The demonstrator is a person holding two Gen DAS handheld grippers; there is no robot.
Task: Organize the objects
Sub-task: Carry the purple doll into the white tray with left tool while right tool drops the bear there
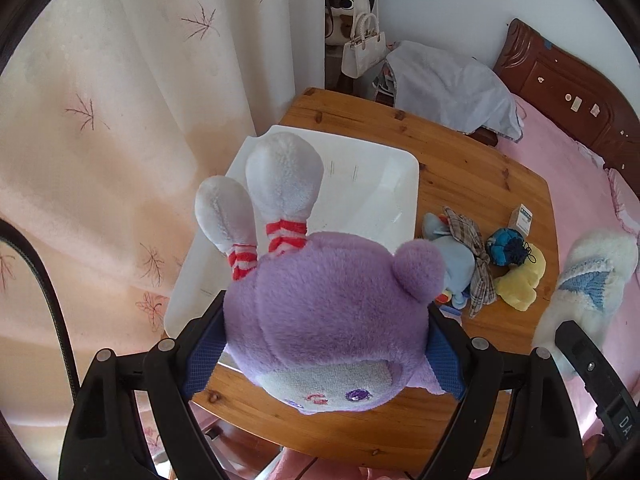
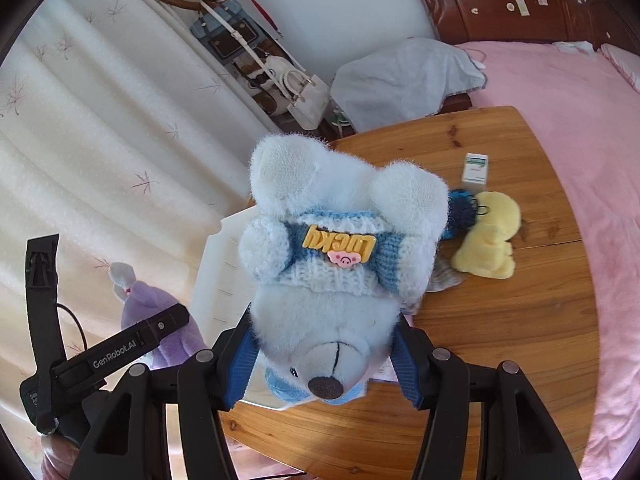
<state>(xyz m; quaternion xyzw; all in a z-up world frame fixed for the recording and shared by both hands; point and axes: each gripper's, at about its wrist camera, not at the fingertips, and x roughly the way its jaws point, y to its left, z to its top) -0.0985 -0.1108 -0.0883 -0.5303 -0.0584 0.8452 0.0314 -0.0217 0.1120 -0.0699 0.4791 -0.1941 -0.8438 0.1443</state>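
My left gripper (image 1: 326,344) is shut on a purple plush bunny (image 1: 328,320), held upside down above a white tray (image 1: 384,188) on the wooden table (image 1: 472,176). My right gripper (image 2: 326,356) is shut on a white plush bear (image 2: 340,264) in a blue "Lucky" sweater, also head down, above the tray's (image 2: 216,264) near side. The bear shows at the right of the left wrist view (image 1: 588,284). The bunny shows at the left of the right wrist view (image 2: 156,320).
On the table lie a blue plush with a plaid bow (image 1: 456,256), a dark blue ball toy (image 1: 508,246), a yellow plush (image 2: 488,240) and a small box (image 2: 475,168). A pink bed (image 2: 580,140) borders the table's right. Curtains (image 1: 120,120) hang left; bags (image 2: 304,100) hang behind.
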